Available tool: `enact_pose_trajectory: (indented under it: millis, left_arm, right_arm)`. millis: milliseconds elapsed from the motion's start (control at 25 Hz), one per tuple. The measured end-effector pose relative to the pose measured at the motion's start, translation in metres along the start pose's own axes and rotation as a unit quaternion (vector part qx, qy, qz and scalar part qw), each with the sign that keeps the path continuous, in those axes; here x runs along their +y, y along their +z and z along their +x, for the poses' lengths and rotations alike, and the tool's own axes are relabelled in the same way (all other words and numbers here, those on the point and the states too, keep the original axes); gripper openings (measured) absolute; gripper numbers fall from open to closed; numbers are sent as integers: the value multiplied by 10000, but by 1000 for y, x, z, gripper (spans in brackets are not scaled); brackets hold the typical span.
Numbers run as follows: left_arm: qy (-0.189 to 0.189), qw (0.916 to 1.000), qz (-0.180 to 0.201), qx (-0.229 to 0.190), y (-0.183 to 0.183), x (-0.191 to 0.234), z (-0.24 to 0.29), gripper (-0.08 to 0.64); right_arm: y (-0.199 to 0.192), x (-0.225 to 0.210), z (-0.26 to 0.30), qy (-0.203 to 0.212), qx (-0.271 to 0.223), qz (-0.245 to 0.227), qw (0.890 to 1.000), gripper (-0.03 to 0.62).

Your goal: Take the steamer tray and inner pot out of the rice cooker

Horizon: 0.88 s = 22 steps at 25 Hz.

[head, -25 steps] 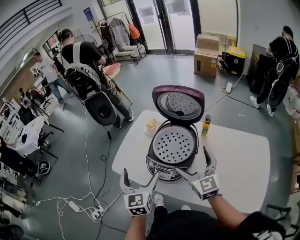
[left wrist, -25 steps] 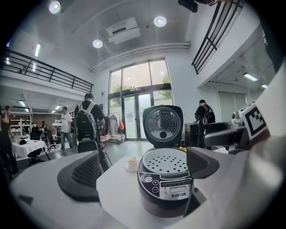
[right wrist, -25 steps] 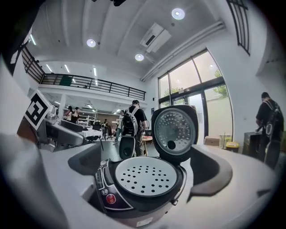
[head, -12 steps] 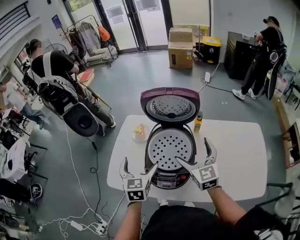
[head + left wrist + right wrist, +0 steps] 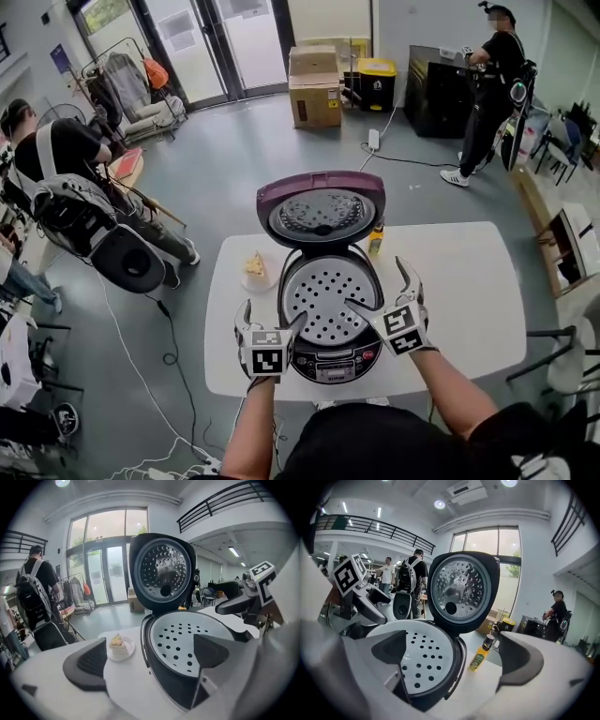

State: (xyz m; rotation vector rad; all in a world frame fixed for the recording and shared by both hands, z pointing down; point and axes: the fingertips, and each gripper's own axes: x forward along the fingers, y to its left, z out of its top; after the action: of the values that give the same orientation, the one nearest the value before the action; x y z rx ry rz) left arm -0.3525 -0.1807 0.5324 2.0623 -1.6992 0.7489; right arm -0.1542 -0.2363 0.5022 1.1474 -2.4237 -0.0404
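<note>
As the lid [image 5: 322,211] stands up, left tool [image 5: 272,319] and right tool [image 5: 377,289] hang wide open over the edges of the steamer tray [image 5: 330,302].

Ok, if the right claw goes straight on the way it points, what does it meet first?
Probably the right rim of the rice cooker: the open right claw straddles it. The bottle stands farther on, depth unclear.

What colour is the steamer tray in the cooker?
The steamer tray is white with round holes, clearest in the head view.
</note>
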Motion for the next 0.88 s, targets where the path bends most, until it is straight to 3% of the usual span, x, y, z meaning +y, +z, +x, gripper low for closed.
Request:
enact_pose_trajectory:
  millis: [280, 440, 880]
  left_arm:
    - [-280, 9963, 619, 525, -2, 9, 33, 557]
    - [-465, 9921, 879, 760, -10, 3, 50, 554]
    - [-362, 9894, 830, 1138, -17, 8, 68, 528]
  right_arm:
    - [-30, -1, 27, -55, 1124, -365, 9930, 591]
    - [-48, -2, 36, -88, 1526, -580, 9865, 591]
    - [-78, -12, 60, -59, 2220, -885, 9710, 586]
